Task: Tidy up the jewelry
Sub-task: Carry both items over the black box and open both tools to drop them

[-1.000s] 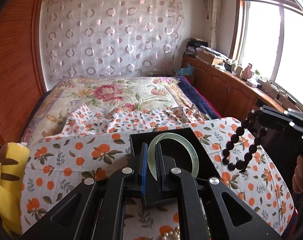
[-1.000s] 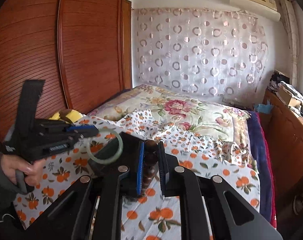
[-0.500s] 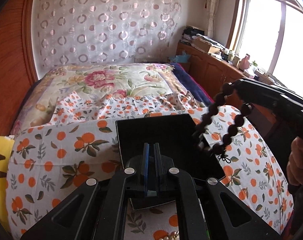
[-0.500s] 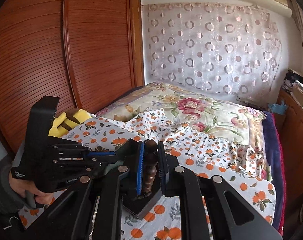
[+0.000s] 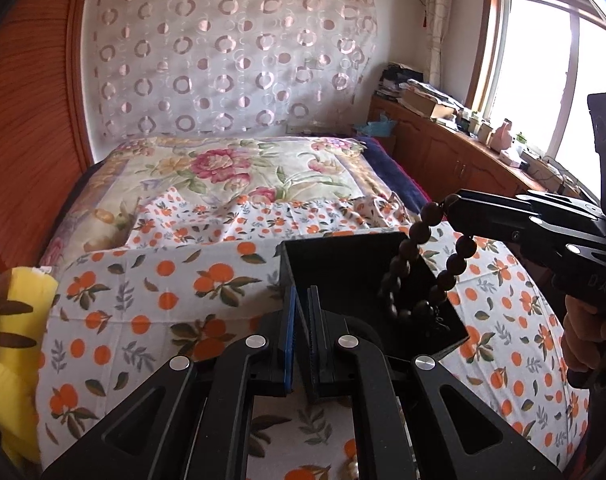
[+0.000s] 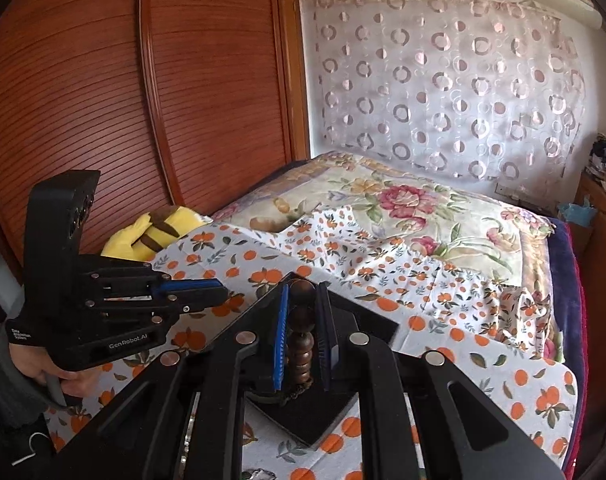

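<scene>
A black square tray [image 5: 355, 268] lies on the orange-print cloth on the bed; it also shows in the right wrist view [image 6: 367, 320]. My right gripper [image 6: 303, 292] is shut on a dark wooden bead bracelet [image 6: 301, 336], which hangs over the tray's right part in the left wrist view [image 5: 419, 264]. My left gripper [image 5: 301, 296] is shut and empty at the tray's near left edge; it also shows in the right wrist view [image 6: 219, 292]. The green bangle is not in sight.
A yellow striped plush toy [image 5: 7, 344] lies at the bed's left edge. A floral quilt [image 5: 231, 172] covers the far bed. A wooden cabinet [image 5: 443, 148] with clutter runs under the window. Pale beads [image 5: 353, 468] peek out below my left gripper.
The green bangle that my left gripper held a second ago is gone and its jaws are closed empty. My right gripper moved the bead bracelet left and down over the tray.
</scene>
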`<action>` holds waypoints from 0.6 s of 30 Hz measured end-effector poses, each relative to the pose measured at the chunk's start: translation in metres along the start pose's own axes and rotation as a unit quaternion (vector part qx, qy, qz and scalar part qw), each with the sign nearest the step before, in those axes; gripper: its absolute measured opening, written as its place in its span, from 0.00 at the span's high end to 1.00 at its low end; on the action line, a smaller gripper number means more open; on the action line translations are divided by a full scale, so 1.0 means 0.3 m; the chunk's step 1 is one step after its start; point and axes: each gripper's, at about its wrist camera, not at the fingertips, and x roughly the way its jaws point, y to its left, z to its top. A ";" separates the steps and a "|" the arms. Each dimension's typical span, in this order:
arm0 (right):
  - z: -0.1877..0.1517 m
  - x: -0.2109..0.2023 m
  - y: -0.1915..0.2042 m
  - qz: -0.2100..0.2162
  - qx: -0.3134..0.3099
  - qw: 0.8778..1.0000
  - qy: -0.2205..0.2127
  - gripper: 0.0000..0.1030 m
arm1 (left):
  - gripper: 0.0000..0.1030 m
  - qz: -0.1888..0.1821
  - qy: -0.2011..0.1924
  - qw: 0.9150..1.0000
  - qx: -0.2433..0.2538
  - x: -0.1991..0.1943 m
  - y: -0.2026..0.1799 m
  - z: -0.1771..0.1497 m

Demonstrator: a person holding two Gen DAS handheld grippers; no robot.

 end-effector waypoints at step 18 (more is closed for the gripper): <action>-0.050 0.076 0.036 -0.006 -0.008 0.999 0.042 0.85 | 0.96 0.007 0.010 1.000 0.000 -0.005 0.016 -0.067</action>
